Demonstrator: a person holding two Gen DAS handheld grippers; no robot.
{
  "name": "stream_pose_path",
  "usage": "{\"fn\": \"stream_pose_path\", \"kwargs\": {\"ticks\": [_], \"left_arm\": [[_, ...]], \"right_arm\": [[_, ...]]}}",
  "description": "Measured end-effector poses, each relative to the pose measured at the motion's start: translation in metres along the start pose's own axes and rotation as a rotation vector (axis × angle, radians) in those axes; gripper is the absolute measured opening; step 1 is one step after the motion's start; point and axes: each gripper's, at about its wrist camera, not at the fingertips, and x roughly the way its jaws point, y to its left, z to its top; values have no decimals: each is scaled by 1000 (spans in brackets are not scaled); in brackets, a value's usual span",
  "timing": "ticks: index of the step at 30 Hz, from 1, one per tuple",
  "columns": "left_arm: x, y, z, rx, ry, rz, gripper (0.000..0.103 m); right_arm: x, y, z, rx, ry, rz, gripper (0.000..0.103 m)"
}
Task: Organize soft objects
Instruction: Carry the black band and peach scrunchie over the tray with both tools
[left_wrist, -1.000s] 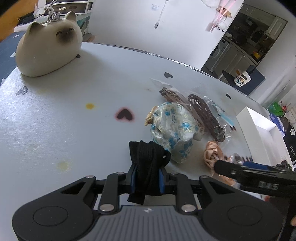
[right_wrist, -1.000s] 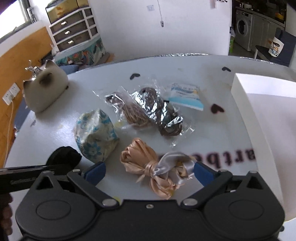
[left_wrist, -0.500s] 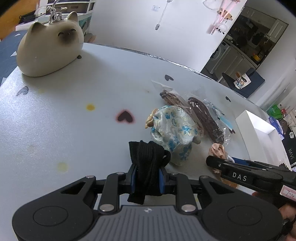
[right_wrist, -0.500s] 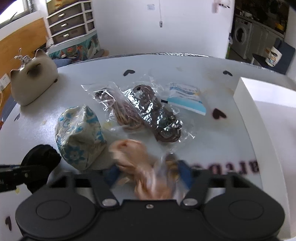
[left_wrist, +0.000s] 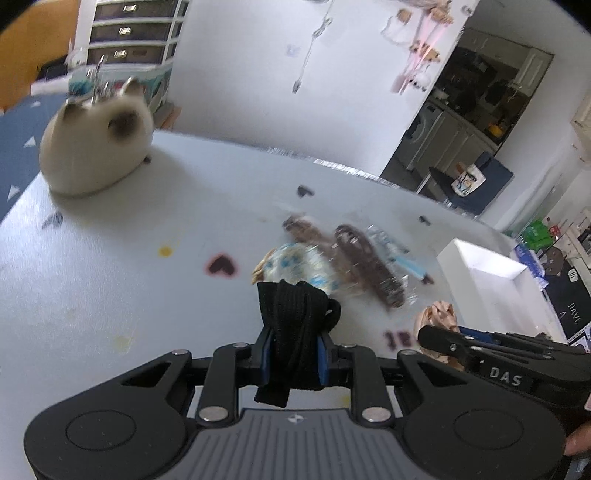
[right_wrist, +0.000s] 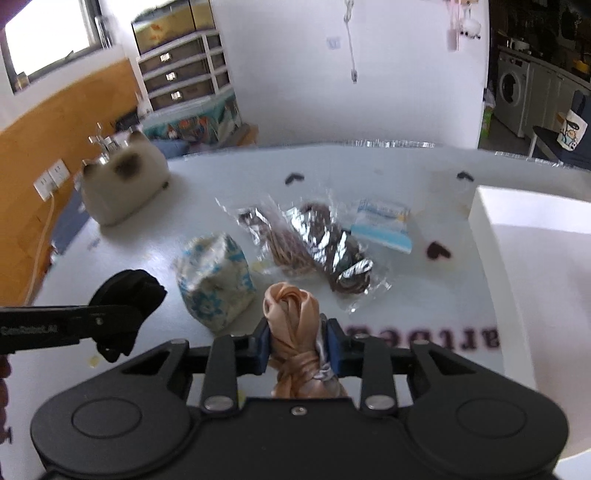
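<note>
A white wall (right_wrist: 388, 74) is seen at top centre. A drawer unit (right_wrist: 181, 79) and window (right_wrist: 48, 37) are placed upper left, a washing machine (right_wrist: 511, 90) upper right.

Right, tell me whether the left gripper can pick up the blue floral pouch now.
Probably not: the left gripper is already shut on the black fabric bundle. The blue floral pouch itself lies uncovered on the table.
</note>
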Motion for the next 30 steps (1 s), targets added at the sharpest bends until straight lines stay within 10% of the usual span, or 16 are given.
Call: {"fn": "stream_pose_path", "kwargs": {"ticks": [17, 30], "left_arm": [[-2, -148, -18, 77, -52, -143, 25], [35, -243, -40, 53, -1, -161, 25]], "right_arm": [[-103, -118, -4, 110, -132, -55, 32], [-68, -242, -19, 332, 31, -3, 34]]}}
